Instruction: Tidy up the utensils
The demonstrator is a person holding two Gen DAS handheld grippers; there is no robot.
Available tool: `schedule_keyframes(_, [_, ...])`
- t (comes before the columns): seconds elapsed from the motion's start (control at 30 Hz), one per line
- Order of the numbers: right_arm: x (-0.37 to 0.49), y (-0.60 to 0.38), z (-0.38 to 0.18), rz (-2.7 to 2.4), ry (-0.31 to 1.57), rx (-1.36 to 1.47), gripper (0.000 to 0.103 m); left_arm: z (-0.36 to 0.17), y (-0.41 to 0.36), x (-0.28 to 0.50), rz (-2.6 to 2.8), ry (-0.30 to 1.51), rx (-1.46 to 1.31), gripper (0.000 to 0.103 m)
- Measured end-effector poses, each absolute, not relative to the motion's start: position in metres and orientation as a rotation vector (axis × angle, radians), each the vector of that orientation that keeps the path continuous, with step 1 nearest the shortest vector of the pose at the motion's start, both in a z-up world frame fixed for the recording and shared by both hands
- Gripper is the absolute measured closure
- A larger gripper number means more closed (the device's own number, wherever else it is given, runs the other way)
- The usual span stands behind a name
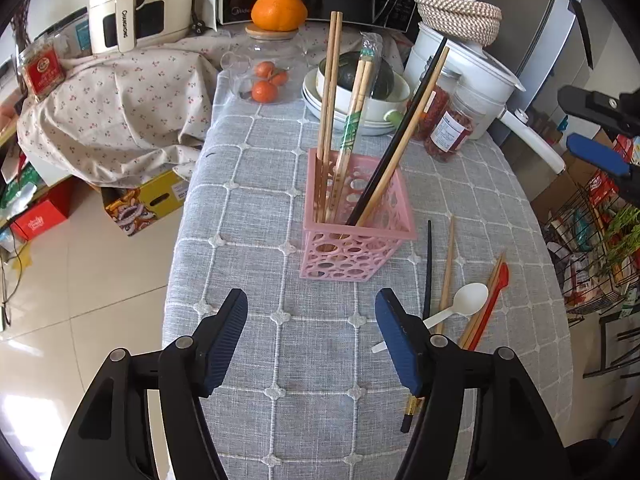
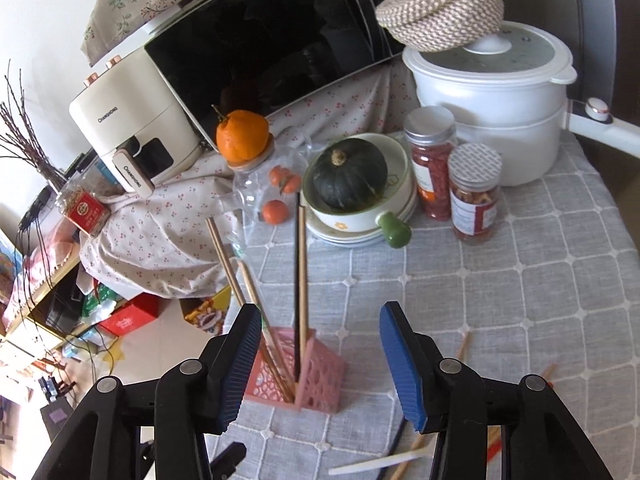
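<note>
A pink perforated utensil holder (image 1: 356,236) stands on the grey checked tablecloth (image 1: 256,208) with several wooden chopsticks (image 1: 330,92) and a black one (image 1: 400,136) upright in it. To its right lie a black chopstick (image 1: 429,268), a wooden chopstick (image 1: 448,268), a white spoon (image 1: 464,302), a red utensil (image 1: 496,300) and more wooden chopsticks (image 1: 486,300). My left gripper (image 1: 312,336) is open and empty, in front of the holder. My right gripper (image 2: 320,360) is open and empty above the holder (image 2: 308,376); it also shows in the left wrist view (image 1: 596,132) at the far right.
Behind the holder stand stacked bowls with a green squash (image 2: 348,176), two spice jars (image 2: 474,192), a white pot (image 2: 492,96), a glass jar with an orange on top (image 2: 242,136), a microwave (image 2: 272,44) and an air fryer (image 1: 136,4). The table edge drops to the floor at left.
</note>
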State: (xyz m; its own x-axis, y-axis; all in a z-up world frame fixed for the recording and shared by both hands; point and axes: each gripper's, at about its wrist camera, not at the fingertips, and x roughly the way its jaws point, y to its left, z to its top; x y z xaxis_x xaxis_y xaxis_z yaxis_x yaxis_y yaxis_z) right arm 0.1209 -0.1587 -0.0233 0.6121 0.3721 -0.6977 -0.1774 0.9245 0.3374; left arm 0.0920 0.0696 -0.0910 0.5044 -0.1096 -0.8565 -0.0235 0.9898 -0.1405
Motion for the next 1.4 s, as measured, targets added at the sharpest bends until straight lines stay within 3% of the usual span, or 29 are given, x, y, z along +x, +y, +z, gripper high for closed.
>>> schedule_keyframes(0.6, [0.097, -0.243, -0.113, 0.159, 1.071, 0.229, 0.027, -0.124, -0.001, 0.092, -0.148, 1.139, 0.070, 0.033])
schedule_keyframes(1.13, [0.103, -0.296, -0.166, 0.084, 1.229, 0.195, 0.025, -0.140, -0.095, 0.092, -0.434, 1.113, 0.340, 0.033])
schedule_keyframes(1.27, [0.100, -0.305, -0.167, 0.087, 1.230, 0.170, 0.025, -0.144, -0.119, 0.102, -0.481, 1.103, 0.398, 0.043])
schedule_keyframes(1.4, [0.099, -0.318, -0.166, 0.080, 1.223, 0.175, 0.025, -0.154, -0.141, 0.116, -0.548, 1.105, 0.435, 0.044])
